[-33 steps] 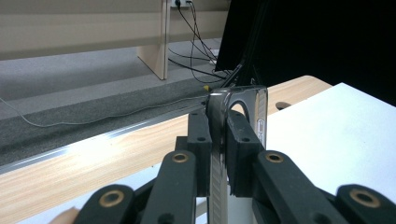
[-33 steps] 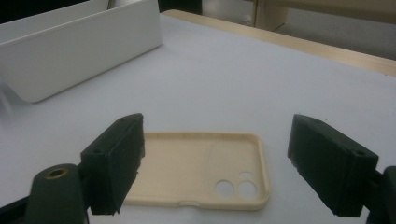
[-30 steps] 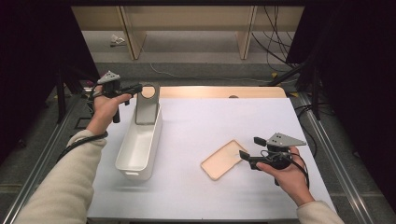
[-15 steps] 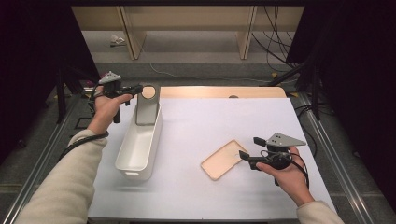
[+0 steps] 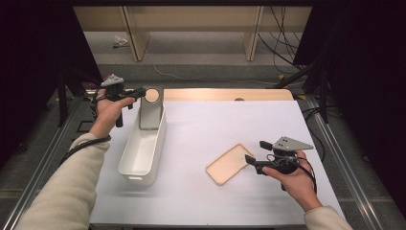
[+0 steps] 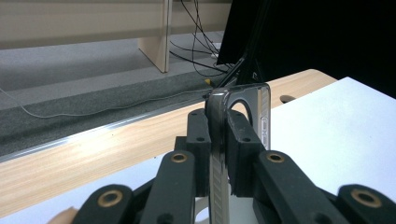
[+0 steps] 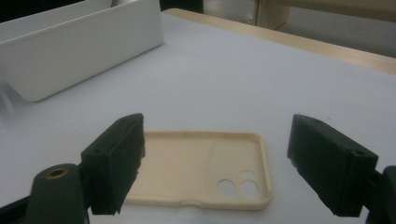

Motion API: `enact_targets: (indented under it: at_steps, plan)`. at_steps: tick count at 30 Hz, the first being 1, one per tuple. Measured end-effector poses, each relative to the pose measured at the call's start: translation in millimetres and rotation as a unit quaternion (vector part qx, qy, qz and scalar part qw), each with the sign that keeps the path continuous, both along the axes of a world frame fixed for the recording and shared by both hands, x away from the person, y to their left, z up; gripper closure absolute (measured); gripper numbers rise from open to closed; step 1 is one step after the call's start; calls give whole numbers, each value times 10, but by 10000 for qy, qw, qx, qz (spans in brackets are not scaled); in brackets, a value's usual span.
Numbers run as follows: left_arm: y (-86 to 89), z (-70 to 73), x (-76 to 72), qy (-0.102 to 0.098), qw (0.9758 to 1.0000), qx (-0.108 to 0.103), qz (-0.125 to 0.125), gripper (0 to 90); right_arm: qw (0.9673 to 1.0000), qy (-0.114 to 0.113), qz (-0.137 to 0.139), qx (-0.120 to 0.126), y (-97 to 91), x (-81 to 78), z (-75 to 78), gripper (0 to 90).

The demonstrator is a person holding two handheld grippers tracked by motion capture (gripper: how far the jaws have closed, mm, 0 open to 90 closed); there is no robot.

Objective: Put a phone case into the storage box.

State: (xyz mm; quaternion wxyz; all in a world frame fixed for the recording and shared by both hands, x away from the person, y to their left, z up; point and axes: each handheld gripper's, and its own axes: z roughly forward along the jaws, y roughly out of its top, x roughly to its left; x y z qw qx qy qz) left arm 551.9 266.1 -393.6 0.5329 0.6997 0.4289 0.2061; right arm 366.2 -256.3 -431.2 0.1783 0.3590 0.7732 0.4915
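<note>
My left gripper (image 5: 138, 92) is at the table's far left, shut on the edge of a clear grey phone case (image 5: 151, 111). The case hangs upright over the far end of a white bin (image 5: 139, 160). In the left gripper view the jaws (image 6: 218, 137) pinch the case's thin edge (image 6: 215, 109). A beige phone case (image 5: 229, 164) lies flat, inside up, on the white table near the front right. My right gripper (image 5: 257, 152) stands open just right of it. In the right gripper view the beige case (image 7: 196, 170) lies ahead between the wide-apart jaws (image 7: 217, 140), untouched.
The white bin (image 7: 84, 51) is a long, narrow tub on the left half of the white tabletop (image 5: 230, 124). A wooden strip (image 5: 225, 94) runs along the far edge. Cables and wooden furniture legs stand on the floor beyond.
</note>
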Motion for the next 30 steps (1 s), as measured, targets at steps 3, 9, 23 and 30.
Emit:
enact_targets:
  at_steps: [3, 9, 23, 30]
  plan:
    - [3, -6, 3, 10, 10000, 19, 5, 803, 10000, -2, -1, 1, 0, 2, 0, 199]
    - [15, -23, 7, 25, 10000, 16, 10, 801, 10000, -1, -1, 4, -1, 2, -1, 199]
    - [43, -66, 11, 98, 9998, 151, 64, 788, 10000, 2, -3, 5, -1, 2, -1, 200]
    - [48, -84, 12, 143, 9993, 320, 95, 776, 10000, 2, -5, 6, -3, 0, 1, 200]
